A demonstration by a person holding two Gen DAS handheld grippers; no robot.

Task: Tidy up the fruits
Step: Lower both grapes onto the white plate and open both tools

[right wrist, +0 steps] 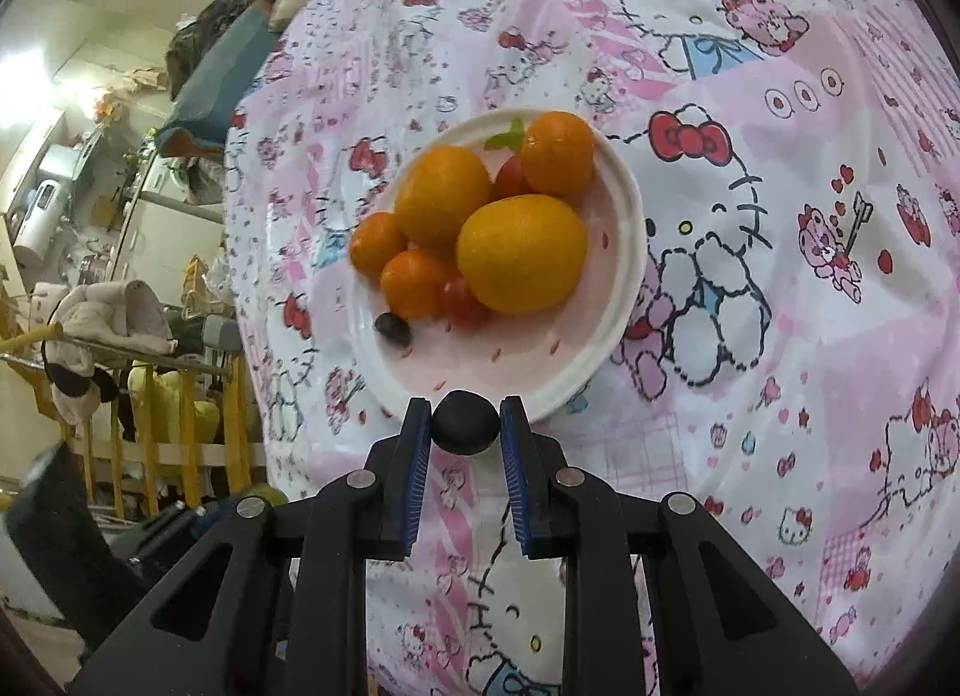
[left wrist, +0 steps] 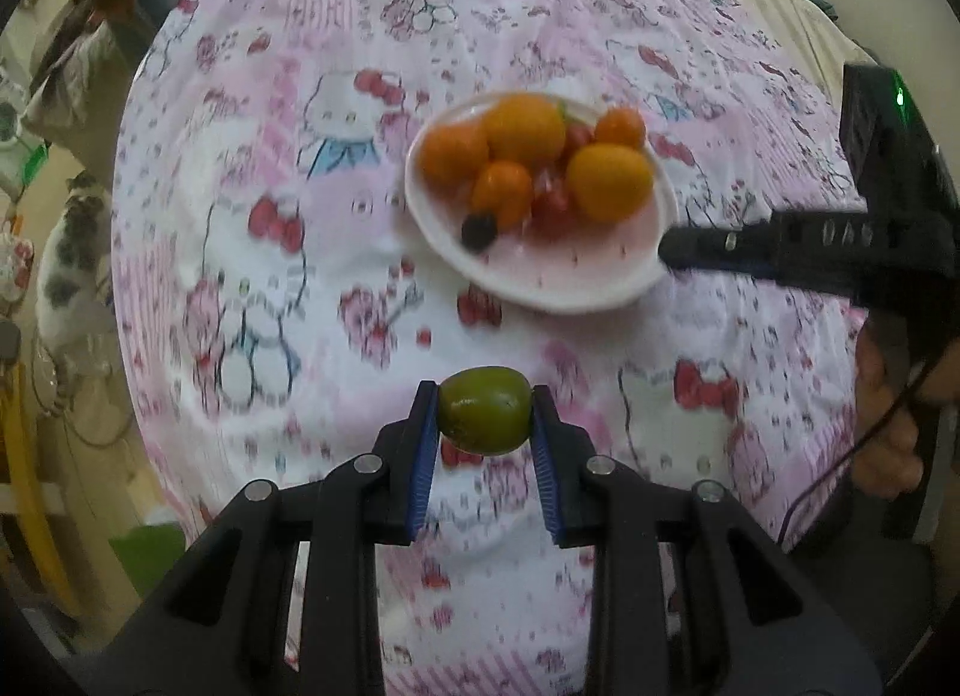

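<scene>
A white plate (left wrist: 576, 288) on the pink cartoon-print cloth holds several orange fruits (left wrist: 609, 182), small red tomatoes (left wrist: 552, 210) and one dark berry (left wrist: 478, 230). My left gripper (left wrist: 485, 411) is shut on a green fruit (left wrist: 485, 411) and holds it above the cloth, in front of the plate. In the right wrist view the same plate (right wrist: 624, 276) holds the orange fruits (right wrist: 521, 254) and the dark berry (right wrist: 393, 330). My right gripper (right wrist: 465, 422) is shut on a dark round berry (right wrist: 465, 422) at the plate's near rim. The right gripper also shows in the left wrist view (left wrist: 669, 246), beside the plate's right edge.
The cloth (right wrist: 780, 216) covers a table. Its left edge drops off to a cluttered room with a yellow wooden rail (right wrist: 180, 414) and piled clothes (right wrist: 108, 318). A hand (left wrist: 888, 426) grips the right tool's handle.
</scene>
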